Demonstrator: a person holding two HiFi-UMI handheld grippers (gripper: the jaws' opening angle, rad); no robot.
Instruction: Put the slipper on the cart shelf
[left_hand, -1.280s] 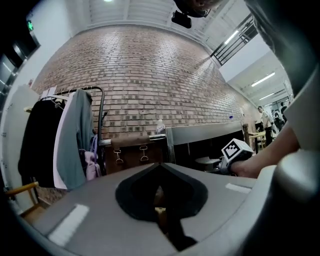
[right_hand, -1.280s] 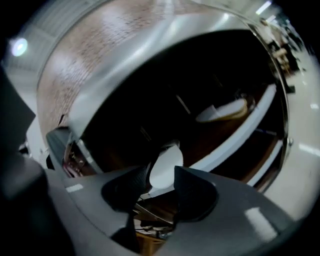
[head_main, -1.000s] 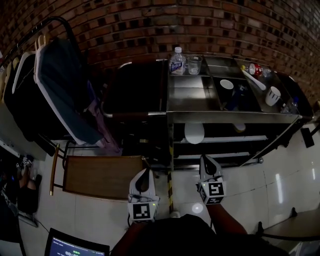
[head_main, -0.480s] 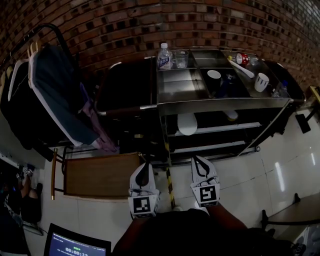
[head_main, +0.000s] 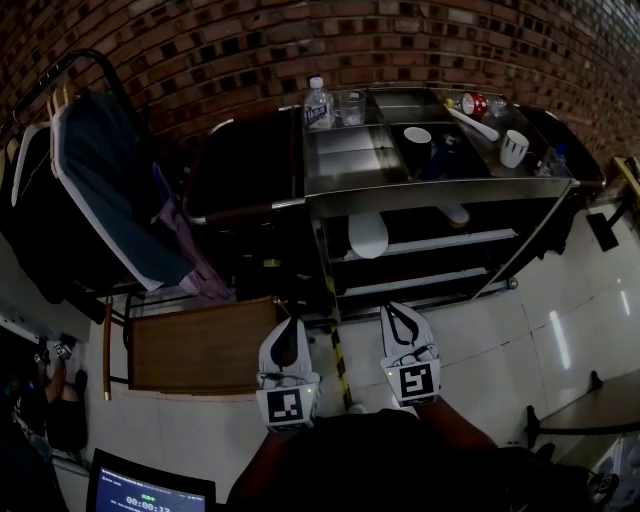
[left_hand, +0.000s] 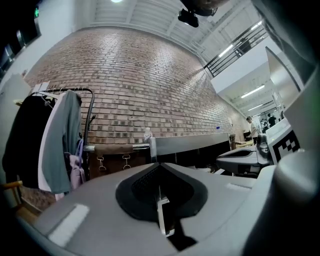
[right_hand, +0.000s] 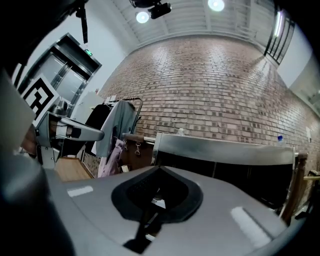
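A white slipper lies on the middle shelf of the steel cart, its end sticking out over the shelf's front edge. A second pale shape lies further right on that shelf. My left gripper and right gripper hang side by side low over the floor in front of the cart, well short of it. Both are shut with nothing between the jaws, as the left gripper view and right gripper view also show.
On the cart top stand a water bottle, a glass, two white cups and a red can. A dark bag sits left of the cart. A clothes rack, a wooden stool and a laptop screen are at left.
The head view has shifted, so the cart now sits higher and further left in the picture. Both grippers stay shut and empty, low in front of the cart.
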